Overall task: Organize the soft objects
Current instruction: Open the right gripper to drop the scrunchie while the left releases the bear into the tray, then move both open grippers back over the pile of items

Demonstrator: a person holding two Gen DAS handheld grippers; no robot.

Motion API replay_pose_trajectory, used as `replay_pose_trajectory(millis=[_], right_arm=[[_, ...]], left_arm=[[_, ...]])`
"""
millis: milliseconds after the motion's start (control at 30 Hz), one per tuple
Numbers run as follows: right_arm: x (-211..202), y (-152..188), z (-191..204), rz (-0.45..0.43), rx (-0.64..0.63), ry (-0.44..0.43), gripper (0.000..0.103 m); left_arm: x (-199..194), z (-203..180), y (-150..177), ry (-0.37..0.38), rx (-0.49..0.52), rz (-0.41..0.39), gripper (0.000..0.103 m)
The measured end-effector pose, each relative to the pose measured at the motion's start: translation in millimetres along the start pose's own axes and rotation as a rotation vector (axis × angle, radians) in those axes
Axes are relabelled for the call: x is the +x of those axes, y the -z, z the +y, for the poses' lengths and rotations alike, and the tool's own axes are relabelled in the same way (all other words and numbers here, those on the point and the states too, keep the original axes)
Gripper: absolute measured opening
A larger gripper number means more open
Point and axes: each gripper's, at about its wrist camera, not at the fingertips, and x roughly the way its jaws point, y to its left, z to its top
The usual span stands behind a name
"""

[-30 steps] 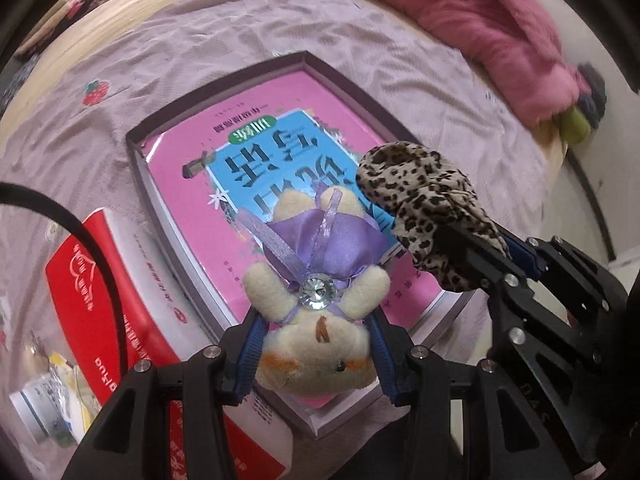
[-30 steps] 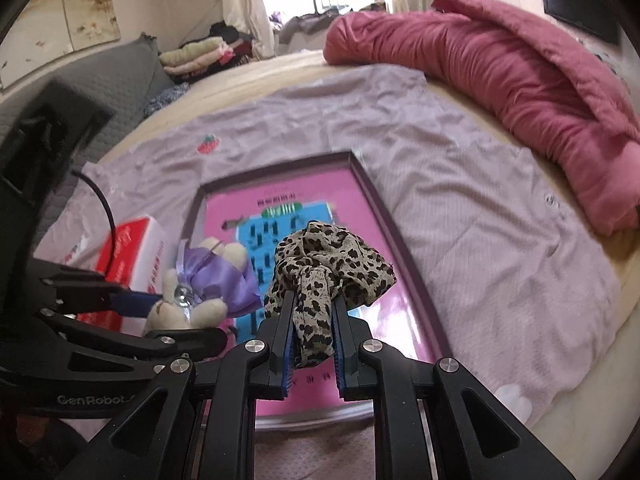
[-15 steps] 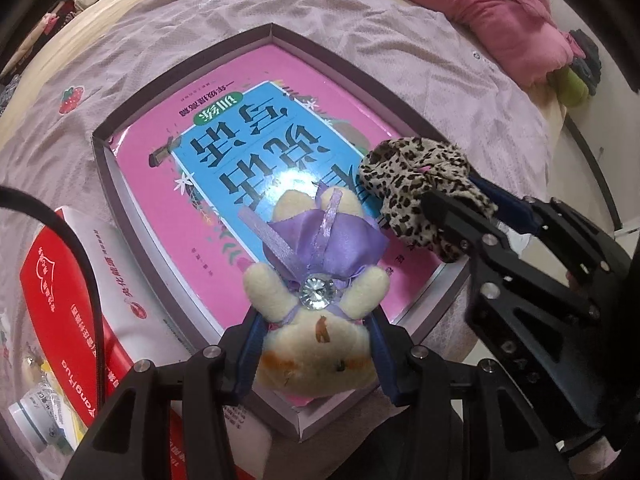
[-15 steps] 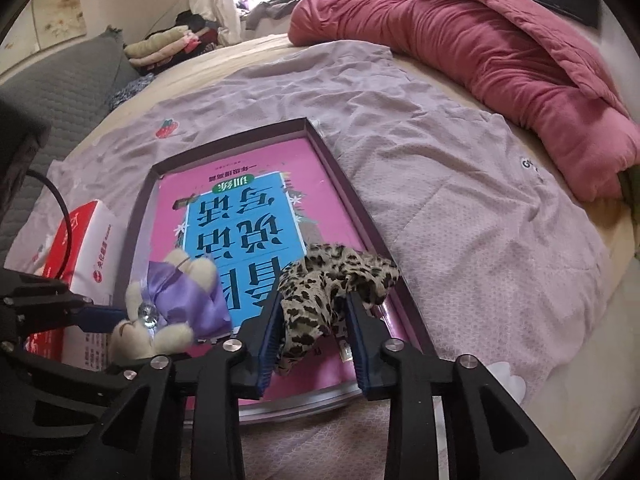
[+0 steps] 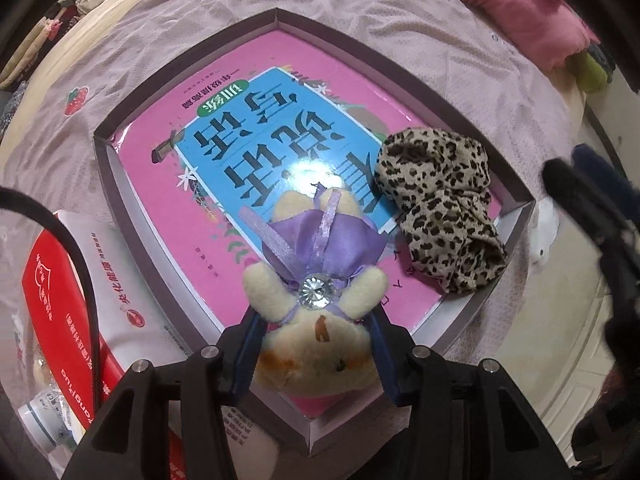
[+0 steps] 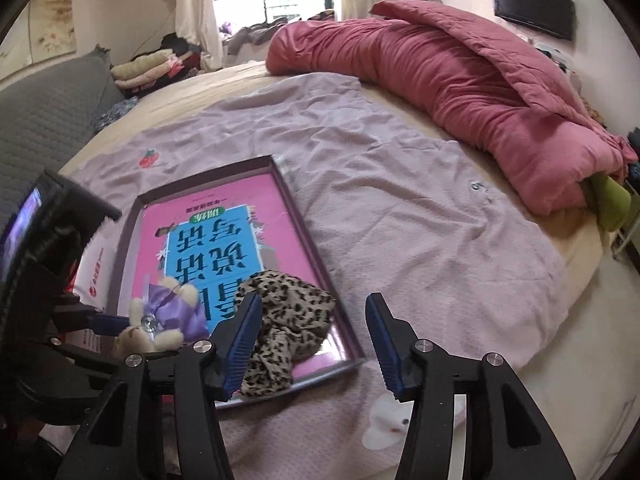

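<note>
Left gripper: my fingers are clamped on the head of the stuffed bear, one blue pad on each side of its face.
Stuffed bear: cream plush with a purple satin dress and a round clear gem at the neck; it hangs upside down in my view, feet pointing away, over the near end of the box.
Right gripper: my fingers are spread wide with nothing between them, hovering above the near right corner of the box.
Leopard cloth: a crumpled spotted piece lying inside the box at its near right corner, just beside the bear's dress; I cannot tell whether they touch.
Box: shallow, dark-rimmed, with a pink and blue book flat in the bottom; it sits on a lilac sheet spread over the bed.
Red carton: just beside the box on my left.
Pink quilt: heaped along the far side of the bed, well apart from the box.
</note>
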Motion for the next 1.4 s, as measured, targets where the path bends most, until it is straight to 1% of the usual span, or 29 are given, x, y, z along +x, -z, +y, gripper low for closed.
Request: replay_pose_trajectory(millis=[67, 167, 333, 467, 500, 533, 567, 600, 800, 1000, 1067, 1167, 1333, 1400], right_arm=[[-5.2, -0.1, -4.4, -0.007, 0.015, 0.007, 0.057], [-11.7, -0.7, -7.0, -0.012, 0.036, 0.010, 0.061], [-23.4, -1.6, -2.5, -0.033, 0.044, 0.014, 0.063], [-33.5, -3.7, 2.6, -0.053, 0.037, 0.013, 0.067], [-35.6, -4.0, 3.0, -0.058, 0.040, 0.012, 0.067], [-38.3, -4.7, 3.5, -0.060, 0.044, 0.007, 0.068], [-40.5, -5.1, 3.5, -0.061, 0.048, 0.004, 0.070], [-42.5, -5.6, 3.6, -0.064, 0.051, 0.004, 0.071], [-61.2, -9.5, 5.6, -0.092, 0.046, 0.026, 0.072], [-78.8, -12.9, 6.3, -0.122, 0.067, 0.040, 0.074], [-84.8, -14.3, 9.9, -0.135, 0.062, 0.039, 0.074], [-93.9, -16.9, 17.0, -0.152, 0.058, 0.033, 0.074], [-113.4, -22.2, 40.3, -0.196, 0.039, 0.000, 0.075], [-121.4, -24.0, 52.3, -0.222, 0.038, -0.035, 0.075]], left_arm=[[1.7, -1.7, 0.5, -0.002, 0.009, 0.011, 0.050], [0.8, -4.3, 2.1, -0.004, 0.013, 0.009, 0.051], [-5.4, -11.6, 7.6, -0.034, 0.018, -0.016, 0.060], [-15.4, -8.5, 9.5, -0.037, -0.002, -0.038, 0.062], [-18.4, -6.2, 9.9, -0.035, -0.007, -0.043, 0.063], [-21.1, -4.7, 10.2, -0.034, -0.011, -0.046, 0.069], [-26.8, -3.5, 11.8, -0.034, -0.019, -0.055, 0.072], [-30.5, -2.3, 12.1, -0.029, -0.026, -0.067, 0.075], [-65.6, 19.3, 19.0, 0.001, -0.080, -0.145, 0.075], [-105.6, 42.1, 28.1, 0.048, -0.143, -0.244, 0.075], [-124.4, 48.2, 36.8, 0.069, -0.168, -0.293, 0.075], [-149.6, 61.6, 48.9, 0.093, -0.203, -0.345, 0.075], [-186.3, 91.4, 77.3, 0.107, -0.259, -0.402, 0.075], [-197.3, 107.2, 91.4, 0.101, -0.287, -0.416, 0.076]])
